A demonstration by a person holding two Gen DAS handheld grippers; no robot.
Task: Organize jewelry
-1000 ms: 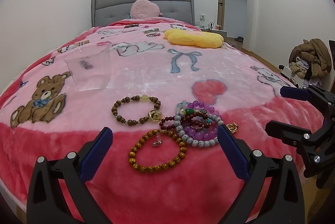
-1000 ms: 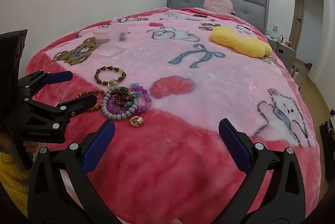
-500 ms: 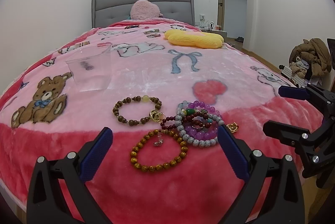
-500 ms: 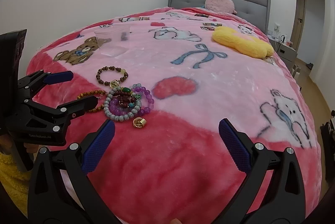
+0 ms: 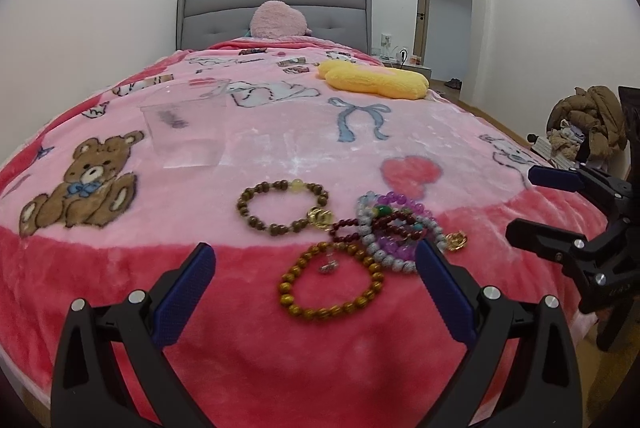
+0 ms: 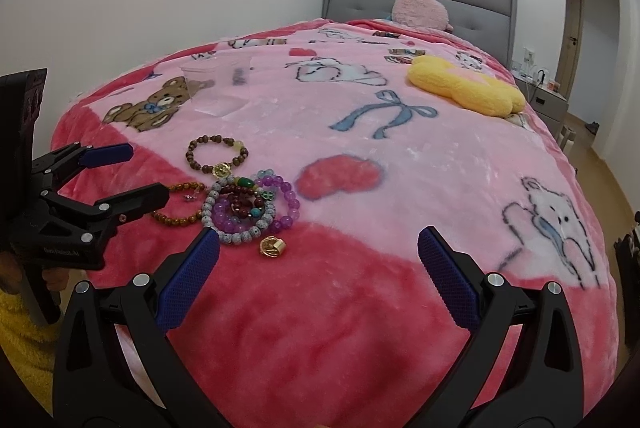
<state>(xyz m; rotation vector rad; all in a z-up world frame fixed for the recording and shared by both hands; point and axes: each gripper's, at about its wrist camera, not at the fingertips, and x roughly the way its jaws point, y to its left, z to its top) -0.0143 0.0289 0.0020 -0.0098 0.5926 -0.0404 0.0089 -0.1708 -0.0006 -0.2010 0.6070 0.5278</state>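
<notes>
We hold both grippers low over the foot of the bed, where the pink blanket [image 5: 280,148] curves down over the near edge. Open blanket stretches ahead toward the grey headboard [image 5: 276,8], with a yellow cushion [image 5: 376,82] far right and a clear plastic container [image 5: 186,126] standing far left, well apart from the jewelry.

The jewelry lies near the foot edge: a dark brown bead bracelet [image 5: 282,208], an amber bead bracelet [image 5: 332,282] closer to us, a tangled pile of purple, grey and dark red bracelets [image 5: 394,232] beside them, and a gold ring [image 6: 272,247] just beside the pile.

Our left gripper [image 5: 314,270] hovers level, jaws wide apart, framing the amber bracelet without touching it. Our right gripper [image 6: 318,256] hangs to the right, jaws equally wide, gripping nothing.
</notes>
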